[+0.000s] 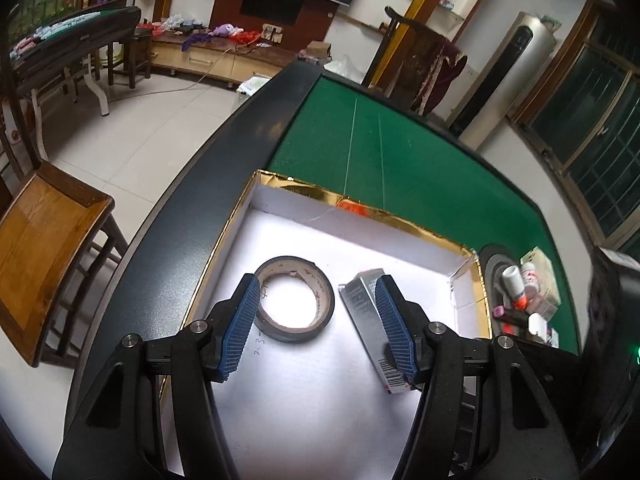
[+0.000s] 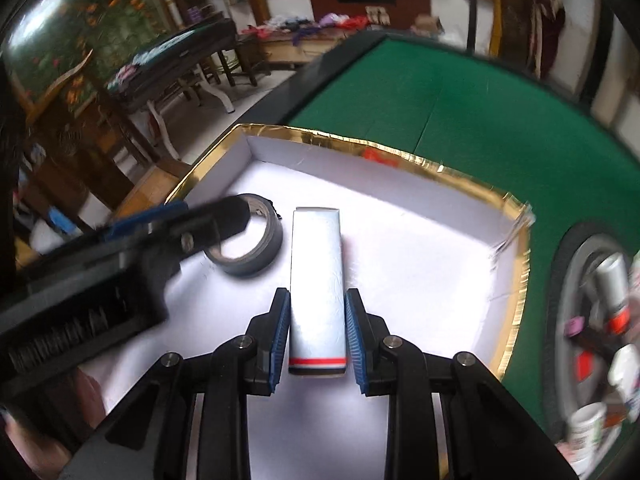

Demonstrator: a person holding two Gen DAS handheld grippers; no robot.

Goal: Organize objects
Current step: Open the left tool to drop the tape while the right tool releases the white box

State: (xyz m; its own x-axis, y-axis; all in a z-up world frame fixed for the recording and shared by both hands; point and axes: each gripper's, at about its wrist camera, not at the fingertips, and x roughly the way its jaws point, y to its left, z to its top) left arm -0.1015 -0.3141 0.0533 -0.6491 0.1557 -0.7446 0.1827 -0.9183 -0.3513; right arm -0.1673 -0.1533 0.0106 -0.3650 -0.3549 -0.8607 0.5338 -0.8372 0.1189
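Gold-rimmed white tray (image 1: 224, 236) on green table (image 1: 400, 152), serving as collection bin. Roll of dark tape (image 1: 294, 298) lying flat on tray floor, already deposited. Left gripper (image 1: 316, 326) poised above tape, spread wide, nothing between the blue pads; probably backing off after placement. Silver rectangular box (image 2: 318, 280) inside tray beside tape, long sides flanked by right gripper (image 2: 318, 334), clamped or nearly so; slight gap at one pad, contact hard to confirm, and unclear whether box rests on tray floor. Remaining small bottles and jars (image 2: 612, 292) clustered at table's right edge, blurred and cut off, labels unreadable. Orange-red item (image 1: 354, 208) behind tray's far wall, mostly hidden.
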